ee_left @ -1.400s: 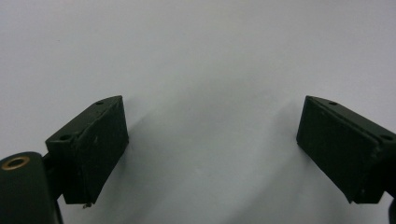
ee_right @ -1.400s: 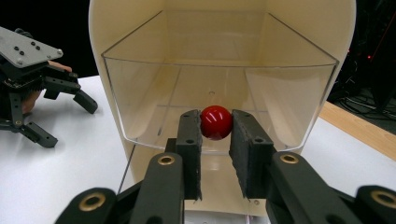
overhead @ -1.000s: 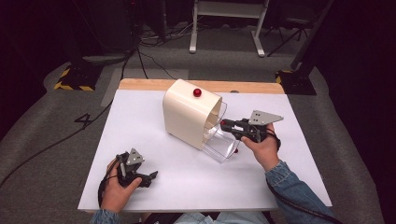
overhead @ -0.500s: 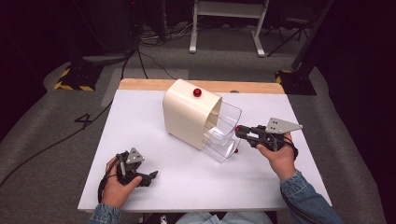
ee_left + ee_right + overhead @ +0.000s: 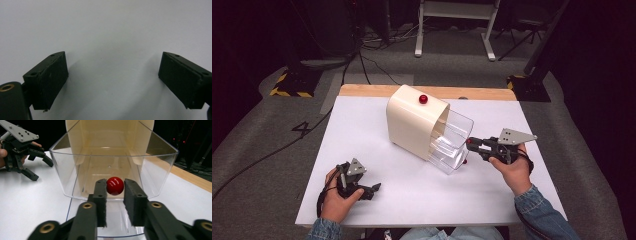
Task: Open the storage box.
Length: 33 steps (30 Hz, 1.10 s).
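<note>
Since a second ago the right gripper [image 5: 472,144] has drawn back toward four o'clock, pulling the clear plastic drawer [image 5: 452,142] out of the cream rounded plastic cabinet [image 5: 414,122]; its jaws pinch the red round drawer knob [image 5: 115,185]. A second red knob [image 5: 423,99] sits on the cabinet's top. The left gripper [image 5: 373,189], at seven o'clock, rests spread wide over the white tabletop [image 5: 362,130]. Beyond lies grey floor [image 5: 262,150] with one black cable [image 5: 272,155] and a dark room.

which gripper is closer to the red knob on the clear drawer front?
Right. The right gripper has its jaws on either side of the red knob on the clear drawer. The left gripper sits open near the table's front-left edge, well apart from it.
</note>
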Each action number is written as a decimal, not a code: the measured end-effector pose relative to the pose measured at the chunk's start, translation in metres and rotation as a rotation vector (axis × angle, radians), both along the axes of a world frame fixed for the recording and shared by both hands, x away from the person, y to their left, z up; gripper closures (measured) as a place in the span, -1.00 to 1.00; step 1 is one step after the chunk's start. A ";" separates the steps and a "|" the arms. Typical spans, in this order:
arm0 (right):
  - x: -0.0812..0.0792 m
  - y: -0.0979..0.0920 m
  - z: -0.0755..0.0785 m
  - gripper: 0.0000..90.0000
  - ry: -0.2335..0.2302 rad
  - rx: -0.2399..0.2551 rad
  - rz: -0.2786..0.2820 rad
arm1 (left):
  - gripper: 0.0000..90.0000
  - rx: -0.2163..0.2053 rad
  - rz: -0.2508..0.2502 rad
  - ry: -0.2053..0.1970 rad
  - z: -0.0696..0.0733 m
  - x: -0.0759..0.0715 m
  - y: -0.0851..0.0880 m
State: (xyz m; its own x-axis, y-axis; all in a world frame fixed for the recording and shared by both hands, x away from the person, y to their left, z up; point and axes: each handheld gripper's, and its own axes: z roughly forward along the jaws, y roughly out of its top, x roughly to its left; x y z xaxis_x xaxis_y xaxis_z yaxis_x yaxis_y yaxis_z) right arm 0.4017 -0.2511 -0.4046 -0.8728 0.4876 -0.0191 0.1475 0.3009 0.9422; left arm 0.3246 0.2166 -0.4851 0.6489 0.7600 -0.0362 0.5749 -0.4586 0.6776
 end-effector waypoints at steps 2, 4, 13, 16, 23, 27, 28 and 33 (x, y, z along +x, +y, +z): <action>0.002 0.000 -0.002 0.44 0.010 -0.002 -0.005 | -0.80 0.001 -0.001 -0.003 0.000 0.000 0.000; 0.004 0.001 -0.003 0.34 0.018 -0.023 -0.006 | -0.80 0.001 -0.002 -0.004 0.000 0.000 0.000; 0.003 0.000 -0.007 0.14 0.036 -0.057 -0.007 | -0.80 -0.001 0.001 -0.003 0.000 -0.001 0.000; 0.001 -0.006 -0.005 0.08 0.035 -0.052 -0.011 | -0.80 0.005 -0.003 -0.004 0.000 0.000 0.000; -0.004 -0.018 -0.004 0.02 0.043 -0.063 -0.024 | -0.80 0.006 -0.004 -0.005 0.000 0.000 0.000; -0.008 -0.030 -0.006 -0.05 0.053 -0.085 -0.045 | -0.80 0.006 -0.004 -0.007 0.000 -0.001 0.000; -0.009 -0.033 -0.007 -0.07 0.059 -0.088 -0.052 | -0.80 0.006 -0.004 -0.007 0.000 -0.001 0.000; -0.017 -0.048 -0.015 -0.19 0.097 -0.142 -0.074 | -0.80 0.007 -0.004 -0.007 0.000 -0.001 0.000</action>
